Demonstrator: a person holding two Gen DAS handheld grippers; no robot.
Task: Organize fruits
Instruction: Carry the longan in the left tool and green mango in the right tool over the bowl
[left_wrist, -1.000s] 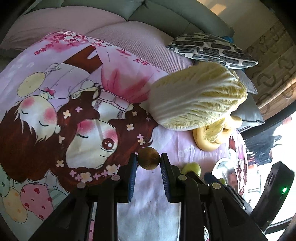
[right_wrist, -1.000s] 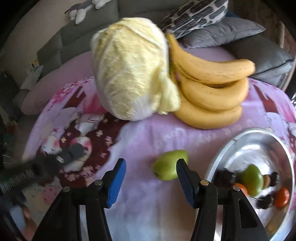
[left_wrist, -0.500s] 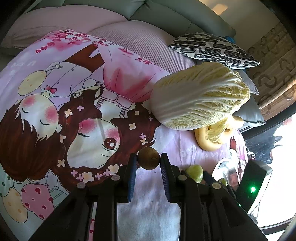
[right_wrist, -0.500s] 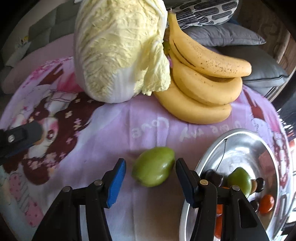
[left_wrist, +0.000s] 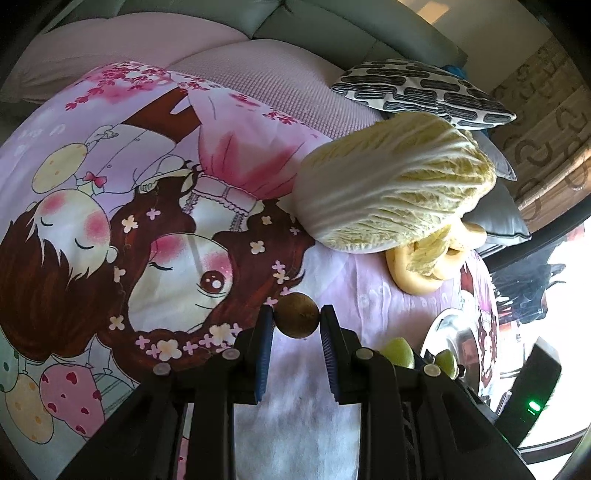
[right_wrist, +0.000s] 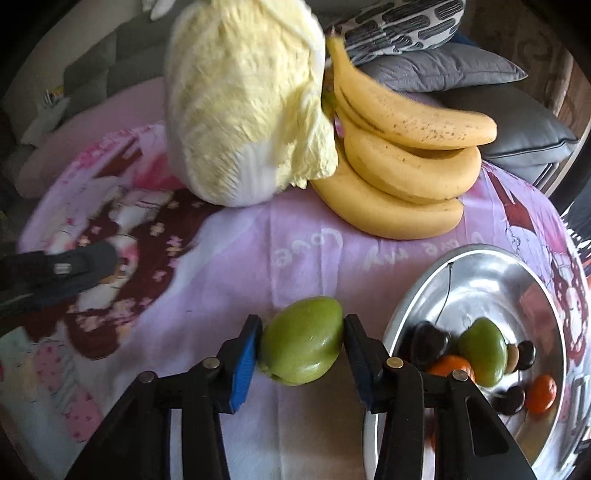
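- The left gripper (left_wrist: 296, 320) holds a small round brown fruit (left_wrist: 296, 319) between its blue ribbed pads; the jaws are narrow and press it from both sides. The fruit is almost a ball, so no long axis can be told. Its skin looks dull and a little rough.
- It sits above a soft printed cloth (left_wrist: 147, 184), pink and lilac, with a cartoon drawing on it.
- At 2 o'clock from this fruit lies a napa cabbage (left_wrist: 399, 184) with crinkled, pale yellow leaves and white ribs. Its long axis goes from 8 o'clock to 2 o'clock.
- In the right wrist view, the right gripper (right_wrist: 303, 341) is closing its jaws around a green fruit (right_wrist: 302, 341), which lies on the cloth. Both pads are at its sides, touching or nearly so.
- The green fruit is smooth, shiny and egg-shaped. Its long axis runs from 7 o'clock to 1 o'clock.
- At 1 o'clock are three curved yellow bananas (right_wrist: 402, 162) with small brown spots, touching the cabbage.
- At 3 o'clock is a shiny round metal plate (right_wrist: 491, 273) with another green fruit and small dark and orange ones.
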